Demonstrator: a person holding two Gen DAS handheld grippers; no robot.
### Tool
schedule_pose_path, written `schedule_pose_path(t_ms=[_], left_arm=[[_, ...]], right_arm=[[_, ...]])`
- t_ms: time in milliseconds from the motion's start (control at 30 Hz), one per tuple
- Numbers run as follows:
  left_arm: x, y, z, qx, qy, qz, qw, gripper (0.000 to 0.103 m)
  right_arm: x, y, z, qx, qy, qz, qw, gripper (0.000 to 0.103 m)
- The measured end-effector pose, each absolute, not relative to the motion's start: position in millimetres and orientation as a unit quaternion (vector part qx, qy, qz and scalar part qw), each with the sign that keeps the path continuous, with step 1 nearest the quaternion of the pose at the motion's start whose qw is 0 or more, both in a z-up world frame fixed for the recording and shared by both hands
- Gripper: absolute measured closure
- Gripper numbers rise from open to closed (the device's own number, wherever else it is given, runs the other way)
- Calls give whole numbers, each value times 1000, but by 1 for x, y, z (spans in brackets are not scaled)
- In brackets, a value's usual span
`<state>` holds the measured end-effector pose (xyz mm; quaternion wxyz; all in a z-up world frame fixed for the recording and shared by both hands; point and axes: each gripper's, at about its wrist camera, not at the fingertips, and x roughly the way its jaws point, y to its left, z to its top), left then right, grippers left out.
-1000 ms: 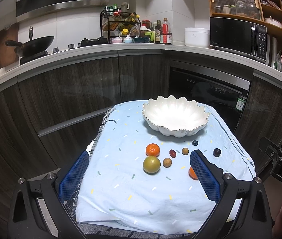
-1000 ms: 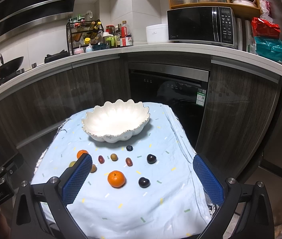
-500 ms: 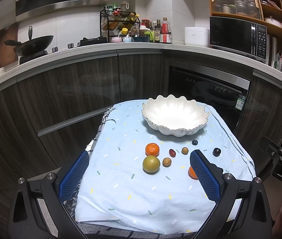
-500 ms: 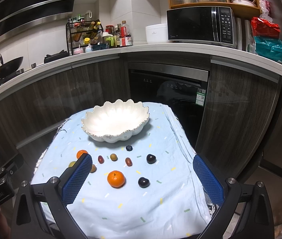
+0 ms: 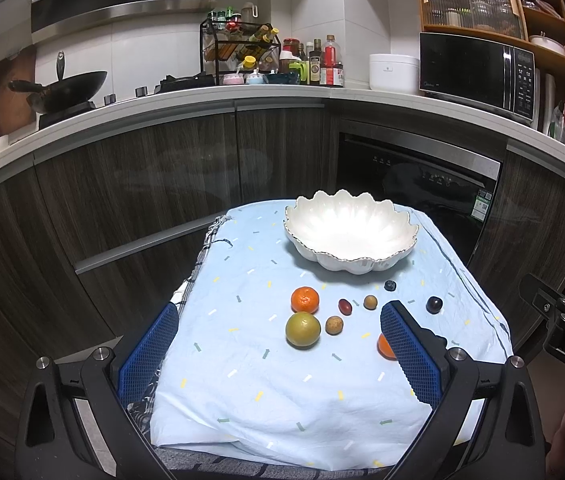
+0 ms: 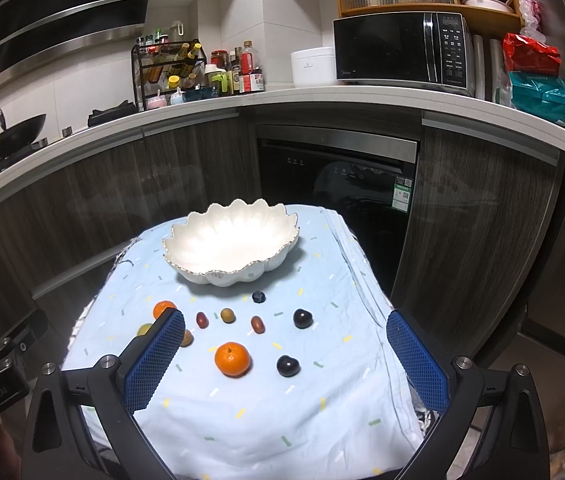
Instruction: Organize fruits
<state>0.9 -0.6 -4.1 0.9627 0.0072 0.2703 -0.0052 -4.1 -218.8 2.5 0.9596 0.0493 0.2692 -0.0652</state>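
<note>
Nothing sorted yet: white bowl (image 6: 231, 245) empty, all fruit on cloth-covered surface (image 6: 266, 420). My left tool (image 5: 280, 354) and right tool (image 6: 284, 360) gape wide, holding nothing.

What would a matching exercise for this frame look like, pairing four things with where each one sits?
Things:
1. white scalloped bowl
2. blueberry
3. green citrus
4. wok

Places:
A. on the cloth just in front of the bowl
B. at the far end of the blue cloth, with nothing in it
C. on the stove at the back left
D. right next to an orange mandarin, on its near side

Pairs: 1-B, 2-A, 3-D, 4-C
</note>
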Motion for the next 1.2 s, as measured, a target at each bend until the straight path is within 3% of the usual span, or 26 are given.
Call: schedule_pose_path(t_ms=[1200], left_arm=[[19,-9,-11,27,288,-11,957,0]], right_arm=[[8,-220,-6,47,279,-68,957,0]])
